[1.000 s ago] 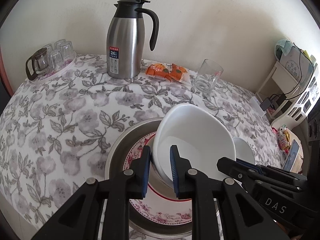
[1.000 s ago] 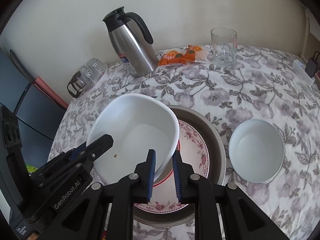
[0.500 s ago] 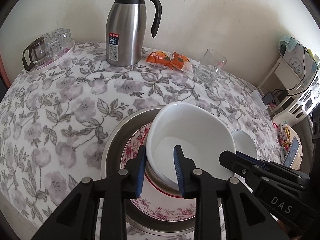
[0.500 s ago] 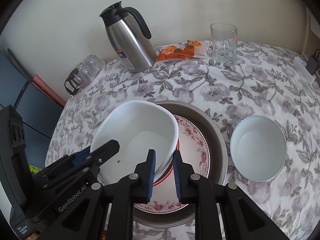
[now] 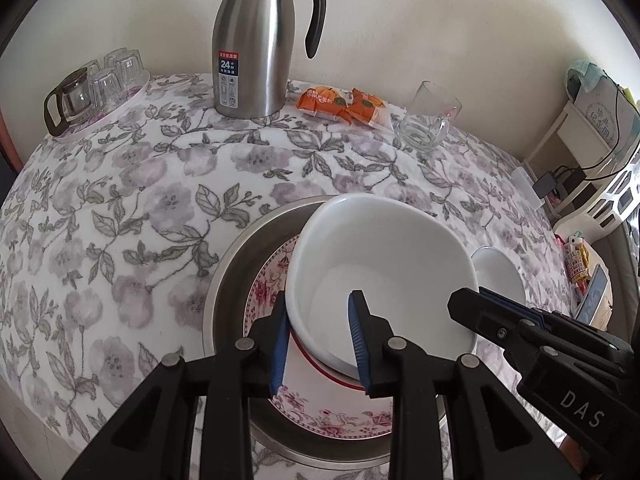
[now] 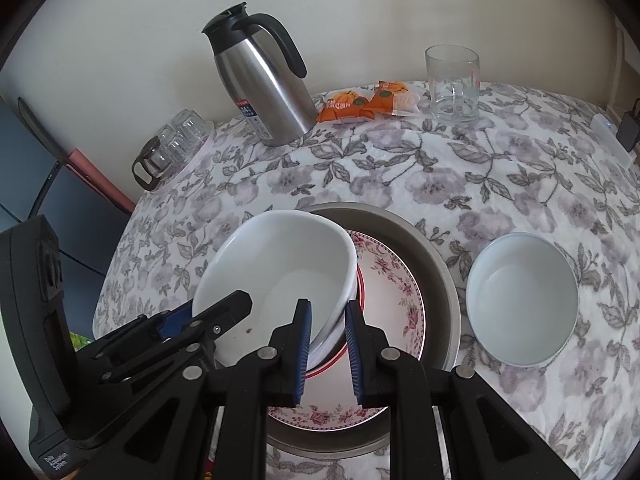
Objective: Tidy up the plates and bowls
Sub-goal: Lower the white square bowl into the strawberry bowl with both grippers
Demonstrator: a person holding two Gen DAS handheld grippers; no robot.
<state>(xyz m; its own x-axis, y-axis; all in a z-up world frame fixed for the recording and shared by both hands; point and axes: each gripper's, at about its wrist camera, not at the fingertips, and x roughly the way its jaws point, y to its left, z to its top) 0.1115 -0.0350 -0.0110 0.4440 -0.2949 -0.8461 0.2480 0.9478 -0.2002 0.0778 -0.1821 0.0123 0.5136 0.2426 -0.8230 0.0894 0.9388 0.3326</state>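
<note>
A large white bowl point(image 5: 384, 256) point(image 6: 280, 264) leans tilted over a floral-rimmed plate point(image 5: 264, 280) point(image 6: 396, 300), which lies in a round metal pan point(image 5: 228, 280) point(image 6: 436, 272). My left gripper point(image 5: 319, 312) straddles the bowl's near-left rim. Its jaws stand apart, and the inner pad is clear of the wall. My right gripper point(image 6: 327, 308) is shut on the bowl's opposite rim, and it shows in the left wrist view as a black arm point(image 5: 520, 328). On the cloth to the right of the pan sits a small white bowl point(image 5: 496, 276) point(image 6: 520, 300).
At the back of the floral tablecloth stand a steel thermos jug point(image 5: 250, 48), orange snack packets point(image 5: 344, 104) and a glass mug point(image 5: 428, 124). A tray of upturned glasses point(image 5: 96, 88) sits back left. A white shelf with cables point(image 5: 592, 128) stands beyond the table's right edge.
My left jaws have spread apart off the large bowl's rim. The bowl has sunk lower towards the floral plate. The right gripper keeps its hold.
</note>
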